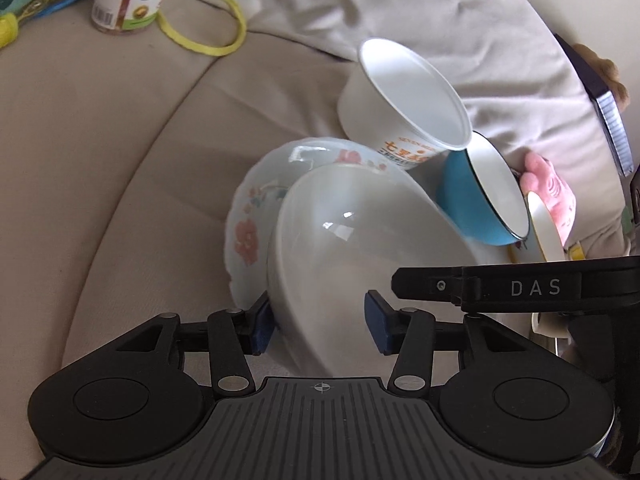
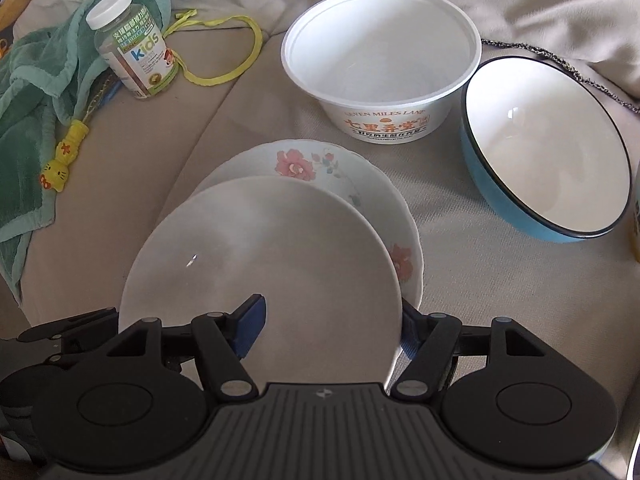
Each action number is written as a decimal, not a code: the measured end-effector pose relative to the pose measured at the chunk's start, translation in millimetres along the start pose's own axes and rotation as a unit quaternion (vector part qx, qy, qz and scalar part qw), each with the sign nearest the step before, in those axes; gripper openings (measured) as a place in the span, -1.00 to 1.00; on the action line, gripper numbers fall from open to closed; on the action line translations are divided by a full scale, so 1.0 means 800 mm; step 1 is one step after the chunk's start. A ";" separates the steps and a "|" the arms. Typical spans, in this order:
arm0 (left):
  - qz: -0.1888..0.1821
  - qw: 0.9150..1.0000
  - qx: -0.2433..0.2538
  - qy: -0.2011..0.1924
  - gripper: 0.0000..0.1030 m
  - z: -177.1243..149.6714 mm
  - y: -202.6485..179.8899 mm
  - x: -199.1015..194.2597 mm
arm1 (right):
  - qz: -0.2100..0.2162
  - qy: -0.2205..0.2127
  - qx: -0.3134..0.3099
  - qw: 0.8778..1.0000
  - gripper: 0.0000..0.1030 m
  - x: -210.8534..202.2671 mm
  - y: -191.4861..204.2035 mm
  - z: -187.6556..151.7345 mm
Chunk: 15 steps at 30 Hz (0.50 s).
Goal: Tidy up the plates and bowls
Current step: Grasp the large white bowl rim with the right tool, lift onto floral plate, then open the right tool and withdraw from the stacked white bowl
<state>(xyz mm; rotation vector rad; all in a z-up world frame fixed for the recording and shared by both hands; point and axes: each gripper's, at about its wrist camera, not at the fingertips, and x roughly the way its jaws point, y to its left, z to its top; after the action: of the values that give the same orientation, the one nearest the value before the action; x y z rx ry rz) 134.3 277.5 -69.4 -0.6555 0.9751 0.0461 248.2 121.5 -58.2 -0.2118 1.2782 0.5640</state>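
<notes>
A plain white plate (image 2: 272, 256) lies partly over a floral plate (image 2: 320, 164) on the beige sofa; both show in the left wrist view, the plain plate (image 1: 360, 232) and the floral plate (image 1: 256, 200). My left gripper (image 1: 320, 324) is open, its blue pads on either side of the plain plate's near rim. My right gripper (image 2: 328, 328) is open too, its jaws straddling the same plate's rim. Behind stand a white paper bowl (image 2: 380, 64) and a blue bowl (image 2: 548, 160), also seen in the left wrist view as the paper bowl (image 1: 404, 100) and the blue bowl (image 1: 480, 196).
A vitamin bottle (image 2: 132, 44), a green towel (image 2: 36, 108), a yellow cord (image 2: 224, 48) and a yellow toy (image 2: 64, 160) lie at the left. A pink item (image 1: 552, 192) and a cream cup (image 1: 544, 228) sit at the right. Cushions rise behind.
</notes>
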 end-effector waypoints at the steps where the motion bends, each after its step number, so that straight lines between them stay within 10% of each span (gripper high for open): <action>1: 0.000 1.000 -0.003 -0.004 -0.07 0.001 0.003 -0.003 | -0.003 0.000 0.001 1.000 0.34 0.001 -0.001 0.001; 15: 0.000 1.000 0.000 -0.025 -0.12 0.009 -0.002 -0.009 | -0.023 -0.033 -0.017 0.999 0.34 -0.018 0.005 -0.004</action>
<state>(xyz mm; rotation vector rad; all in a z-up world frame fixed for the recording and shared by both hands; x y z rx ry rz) 136.0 281.7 -60.7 -0.6519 0.9277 0.0614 241.1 119.8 -44.6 -0.2481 1.1967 0.5486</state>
